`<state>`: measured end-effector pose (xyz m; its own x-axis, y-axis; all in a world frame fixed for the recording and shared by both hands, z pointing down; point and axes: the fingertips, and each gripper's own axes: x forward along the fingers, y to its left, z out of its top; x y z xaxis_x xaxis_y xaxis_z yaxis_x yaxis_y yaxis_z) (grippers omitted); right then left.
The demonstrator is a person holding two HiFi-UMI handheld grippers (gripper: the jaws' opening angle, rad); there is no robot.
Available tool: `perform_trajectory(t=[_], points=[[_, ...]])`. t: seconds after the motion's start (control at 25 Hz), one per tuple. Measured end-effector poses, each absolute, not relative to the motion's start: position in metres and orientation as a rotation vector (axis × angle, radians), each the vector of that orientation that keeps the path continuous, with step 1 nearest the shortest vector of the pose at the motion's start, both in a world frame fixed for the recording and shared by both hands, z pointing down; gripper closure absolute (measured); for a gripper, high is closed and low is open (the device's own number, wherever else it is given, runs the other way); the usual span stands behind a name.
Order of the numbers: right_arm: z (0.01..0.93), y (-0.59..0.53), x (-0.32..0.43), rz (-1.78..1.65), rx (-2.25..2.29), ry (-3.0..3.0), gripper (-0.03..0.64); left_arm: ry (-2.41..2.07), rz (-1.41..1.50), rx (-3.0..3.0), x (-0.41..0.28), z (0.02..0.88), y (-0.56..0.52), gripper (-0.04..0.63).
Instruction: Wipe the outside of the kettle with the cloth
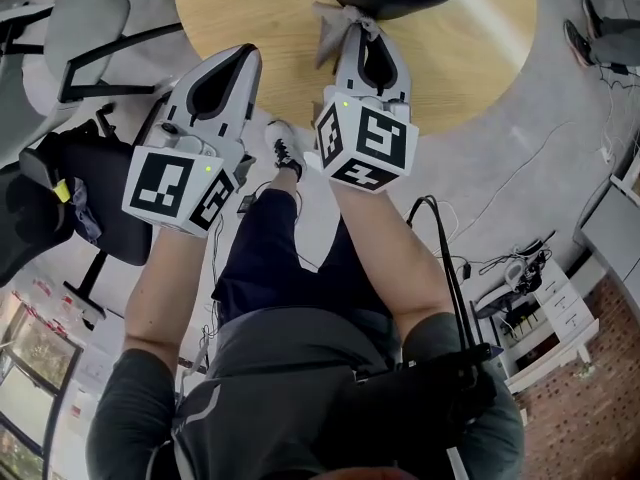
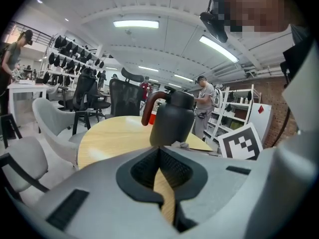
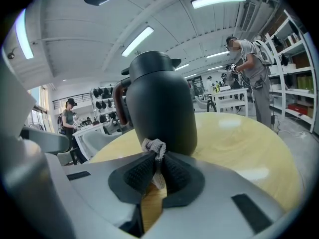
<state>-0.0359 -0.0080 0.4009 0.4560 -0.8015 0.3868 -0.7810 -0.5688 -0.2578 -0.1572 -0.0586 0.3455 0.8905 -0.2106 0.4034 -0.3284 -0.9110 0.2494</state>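
Standing upright on the round wooden table (image 1: 250, 8), the black kettle (image 3: 159, 103) with the reddish handle is sitting toward the side far from the person. The grey cloth (image 3: 154, 147) is bunching right up at the kettle's lower wall; I can't tell whether they are actually touching. The right gripper (image 1: 372, 33) is pinching that cloth, its jaws clamped down on it, with a tuft poking out past the tips. The left gripper (image 1: 232, 63) is hovering just beside the right one, over the near edge of the table. Its jaws are pressed together with nothing in them, and they are pointing toward the kettle but well apart from it. The person's bare forearms (image 1: 165, 278) are reaching forward above dark shorts. A grey office chair (image 1: 90, 28) is sitting left of the table, and cables (image 1: 500, 198) are trailing across the floor on the right.
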Motion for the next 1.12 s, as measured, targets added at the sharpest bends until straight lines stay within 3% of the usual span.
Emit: perform_trajectory(t=[1.12], points=[[0.405, 0.03, 0.045, -0.882, -2.531, 1.459, 0.565, -0.309, 0.598, 2.839, -0.085, 0.321, -0.057, 0.588]])
